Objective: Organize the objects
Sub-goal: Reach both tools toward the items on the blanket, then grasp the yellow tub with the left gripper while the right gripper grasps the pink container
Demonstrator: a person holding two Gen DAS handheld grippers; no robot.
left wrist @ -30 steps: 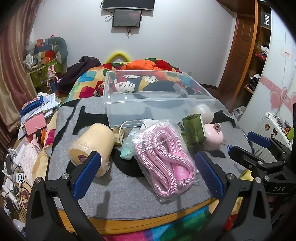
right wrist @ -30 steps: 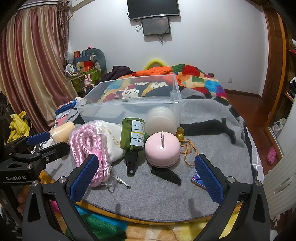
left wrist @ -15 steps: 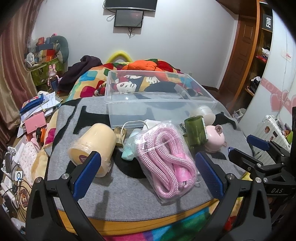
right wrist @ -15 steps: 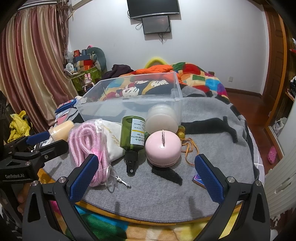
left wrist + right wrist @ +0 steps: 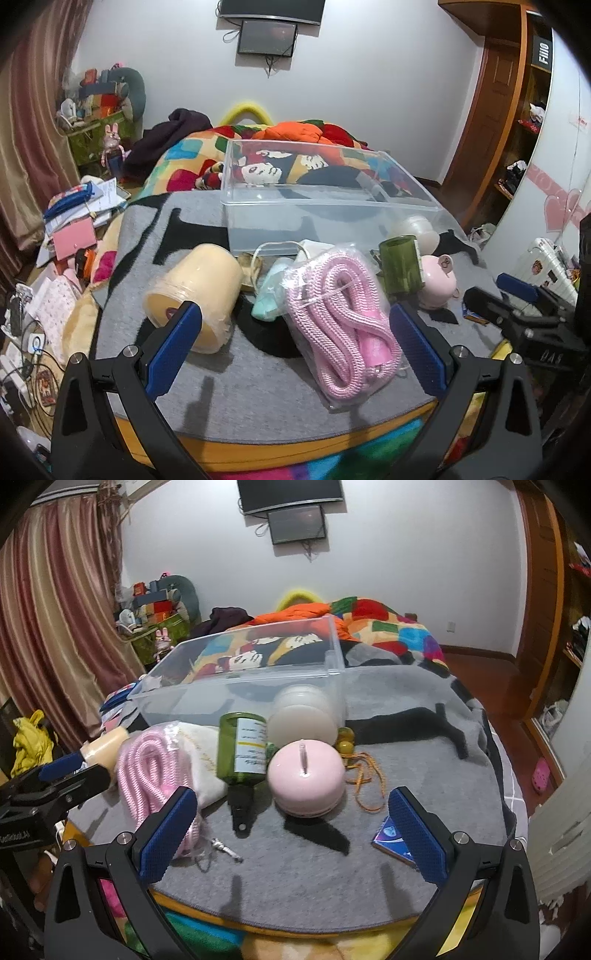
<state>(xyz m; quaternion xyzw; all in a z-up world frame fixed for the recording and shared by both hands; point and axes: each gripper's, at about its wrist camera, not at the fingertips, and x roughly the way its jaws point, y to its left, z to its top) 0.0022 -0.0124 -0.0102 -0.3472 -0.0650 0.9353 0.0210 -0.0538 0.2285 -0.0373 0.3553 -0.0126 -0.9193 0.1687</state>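
Loose objects lie on a grey mat [image 5: 258, 384] before a clear plastic box [image 5: 321, 206]. My left gripper [image 5: 295, 347] is open, low at the mat's near edge, with a bagged pink rope [image 5: 340, 325] between its fingers' line and a cream jar [image 5: 195, 291] on its side by the left finger. My right gripper [image 5: 291, 834] is open too, facing a pink round gadget [image 5: 306, 775], a green bottle [image 5: 242, 753] lying down and a white jar [image 5: 303, 720]. Neither holds anything. The clear plastic box [image 5: 240, 686] appears empty.
Yellow beads on an orange cord [image 5: 354, 764], a blue packet [image 5: 391, 838] and a small metal piece [image 5: 225, 849] lie on the mat. A teal item [image 5: 269, 295] sits beside the rope. A colourful bed quilt [image 5: 184, 162] lies behind, clutter [image 5: 74, 221] left.
Both grippers have drifted slightly; the objects sit a little differently in each view. Both stay open and nothing on the mat has moved.
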